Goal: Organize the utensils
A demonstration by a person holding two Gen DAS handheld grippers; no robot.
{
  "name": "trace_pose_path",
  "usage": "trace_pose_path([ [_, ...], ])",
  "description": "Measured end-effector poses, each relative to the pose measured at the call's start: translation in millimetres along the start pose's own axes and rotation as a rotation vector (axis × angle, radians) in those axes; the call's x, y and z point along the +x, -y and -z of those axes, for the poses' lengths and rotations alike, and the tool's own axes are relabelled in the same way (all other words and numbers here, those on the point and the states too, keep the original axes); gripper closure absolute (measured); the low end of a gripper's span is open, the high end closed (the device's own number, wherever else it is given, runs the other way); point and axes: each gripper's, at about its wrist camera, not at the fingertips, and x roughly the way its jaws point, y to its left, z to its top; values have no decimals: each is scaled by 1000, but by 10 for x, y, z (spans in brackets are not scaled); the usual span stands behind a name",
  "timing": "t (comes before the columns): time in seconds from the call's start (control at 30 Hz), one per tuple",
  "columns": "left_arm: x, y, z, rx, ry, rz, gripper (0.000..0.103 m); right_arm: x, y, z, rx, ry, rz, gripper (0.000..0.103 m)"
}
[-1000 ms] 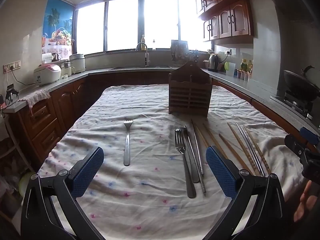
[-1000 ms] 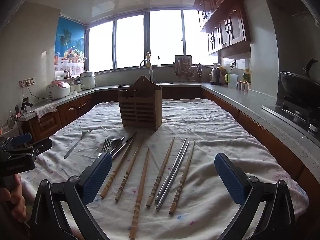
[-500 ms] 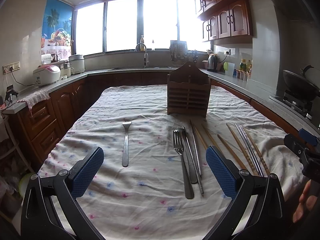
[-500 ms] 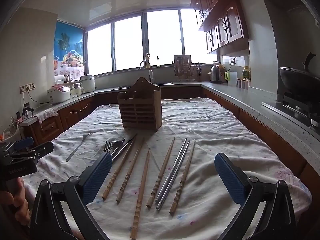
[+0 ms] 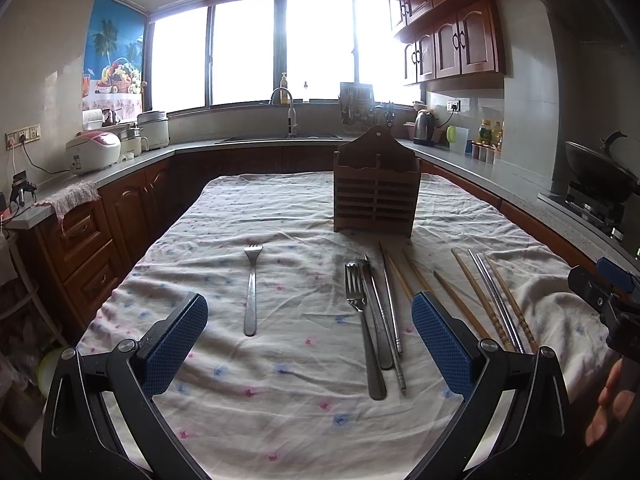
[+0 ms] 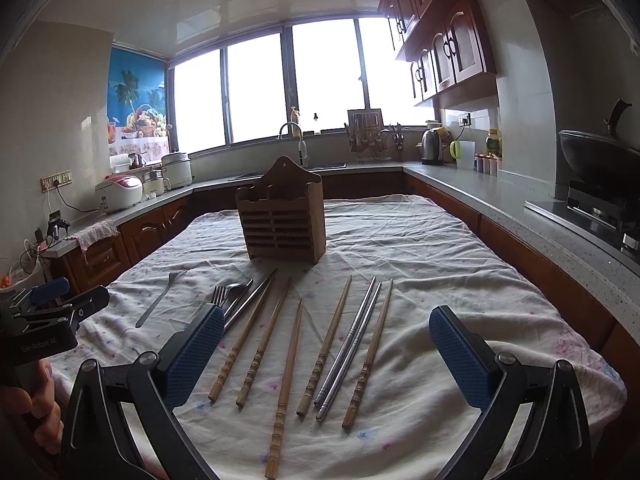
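Note:
A slatted wooden utensil holder (image 5: 377,190) (image 6: 281,216) stands upright mid-table on a white cloth. A lone fork (image 5: 251,288) (image 6: 158,300) lies to its left. Nearer the holder lie a second fork (image 5: 362,328), a spoon and metal chopsticks (image 5: 390,304) in a bunch. Several wooden chopsticks (image 6: 286,380) and a steel pair (image 6: 352,340) fan out on the right. My left gripper (image 5: 308,338) hovers open above the near table edge, empty. My right gripper (image 6: 326,354) is open over the chopsticks' near ends, empty.
The cloth-covered table (image 5: 280,380) is ringed by counters with a sink (image 5: 280,136), rice cooker (image 5: 94,152), kettle (image 5: 424,128) and a wok (image 6: 596,156) on the stove at right. A hand (image 6: 28,404) holds the left gripper's handle.
Both grippers have tilted and drifted slightly, so the table sits a little lower in view. No utensil has moved; both stay open.

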Motion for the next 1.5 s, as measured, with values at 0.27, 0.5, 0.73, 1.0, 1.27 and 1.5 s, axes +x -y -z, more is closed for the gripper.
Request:
trace_pose_path([
  [0.27,0,-1,-15,-6,3,3,0,6,-19,-9,-6,-4,-1,0],
  [0.5,4,-22,-19,-10,5,7,0,10,-22,-10,-3,-4,-4,0],
  [0.73,20,-34,-27,-12,6,6,0,1,-50,-44,-3,3,-10,0],
  [1.0,54,-29,-28,-10,-6,14,0,5,-39,-56,2,4,-13,0],
  [1.27,190,-42,-88,-24,-50,51,0,43,-4,-90,5,-12,-17,0],
  [1.5,448,27,-221,-22,-125,101,0,217,90,-179,22,-52,-3,0],
])
